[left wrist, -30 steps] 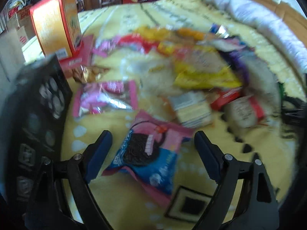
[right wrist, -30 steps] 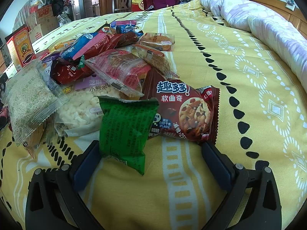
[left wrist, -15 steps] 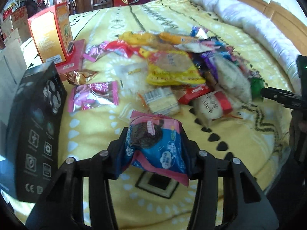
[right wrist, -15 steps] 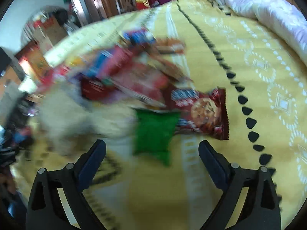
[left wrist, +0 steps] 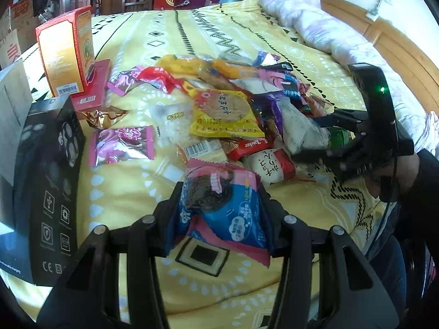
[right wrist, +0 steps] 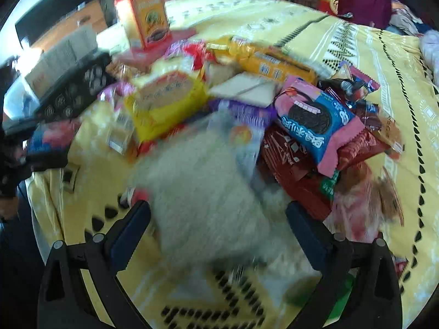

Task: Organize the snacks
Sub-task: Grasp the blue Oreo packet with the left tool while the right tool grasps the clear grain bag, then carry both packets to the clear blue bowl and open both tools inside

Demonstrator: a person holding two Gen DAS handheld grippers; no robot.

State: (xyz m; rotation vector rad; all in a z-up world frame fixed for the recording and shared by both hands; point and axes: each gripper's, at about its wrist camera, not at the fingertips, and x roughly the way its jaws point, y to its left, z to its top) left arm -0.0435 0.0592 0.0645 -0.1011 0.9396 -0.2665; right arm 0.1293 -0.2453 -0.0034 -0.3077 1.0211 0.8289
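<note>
The left tongs (left wrist: 219,205) are clenched on a blue-and-pink cookie packet (left wrist: 222,205), squeezed from both sides and held clear above the yellow bedspread (left wrist: 131,192). The packet's long axis runs from near to far, its pink crimped end pointing away toward the snack pile (left wrist: 233,109) and its other end hanging down toward the camera.

The right tongs (right wrist: 218,227) are closing but not yet pressing on anything; a blurred pale grainy bag (right wrist: 203,192) lies between the two fingers at the near edge of the pile. Just right of it, on top of red wrappers, lies a second blue-and-pink cookie packet (right wrist: 315,120), its long axis slanting from far left to near right.

In the left view, an orange box (left wrist: 65,52) stands upright at the far left of the bed, with a black box (left wrist: 52,181) nearer, at the left edge. The right tongs appear there at the right side of the pile, held by a hand (left wrist: 395,175) in a dark sleeve.
</note>
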